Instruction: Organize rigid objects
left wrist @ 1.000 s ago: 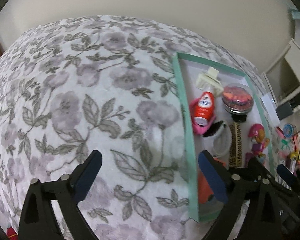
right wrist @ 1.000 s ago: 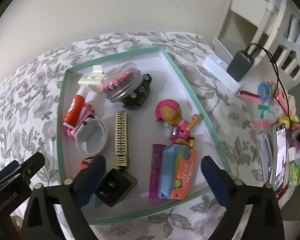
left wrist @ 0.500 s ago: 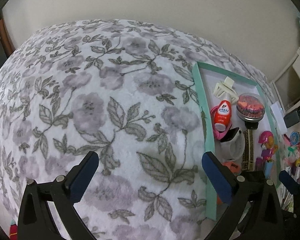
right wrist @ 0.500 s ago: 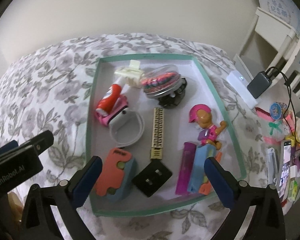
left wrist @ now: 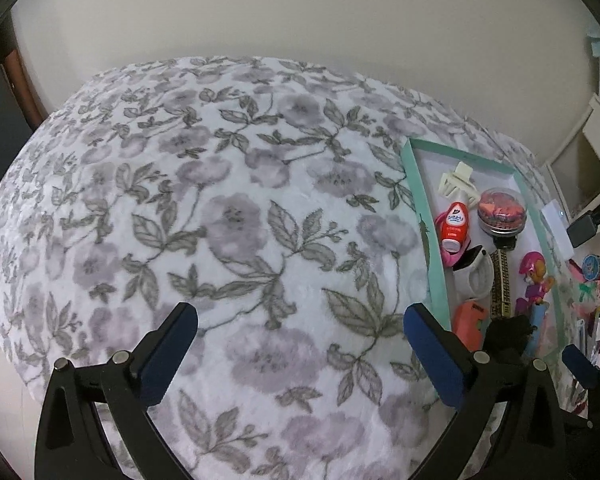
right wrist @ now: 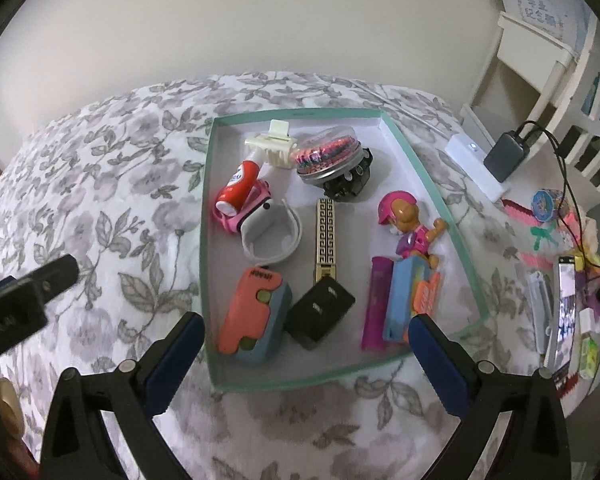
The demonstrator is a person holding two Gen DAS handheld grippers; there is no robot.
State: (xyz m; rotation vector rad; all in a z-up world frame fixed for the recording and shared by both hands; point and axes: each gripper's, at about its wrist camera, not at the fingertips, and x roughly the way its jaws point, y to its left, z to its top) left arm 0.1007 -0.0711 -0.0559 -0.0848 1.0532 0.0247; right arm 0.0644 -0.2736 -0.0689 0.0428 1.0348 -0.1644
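A green-rimmed tray (right wrist: 432, 196) lies on a floral blanket (left wrist: 228, 216) and holds several small items: a cream hair claw (right wrist: 272, 144), a red bottle (right wrist: 238, 186), a domed tin (right wrist: 328, 152), a white band (right wrist: 272, 236), a gold-black bar (right wrist: 326, 236), an orange-blue case (right wrist: 256, 312), a black plug (right wrist: 320, 312) and a pink toy figure (right wrist: 408, 224). My right gripper (right wrist: 304, 328) hangs open above the tray's near edge, holding nothing. My left gripper (left wrist: 300, 320) is open over bare blanket, left of the tray (left wrist: 434, 256).
Right of the tray lie a white box (right wrist: 476, 164) with a grey charger (right wrist: 506, 156), cables, a phone (right wrist: 566, 308) and colourful trinkets (right wrist: 548, 204). White shelving (right wrist: 548, 40) stands at the back right. A plain wall runs behind the blanket.
Both grippers have drawn back and risen, so the tray looks smaller and farther. In the left view the tray slid toward the right edge; more blanket shows.
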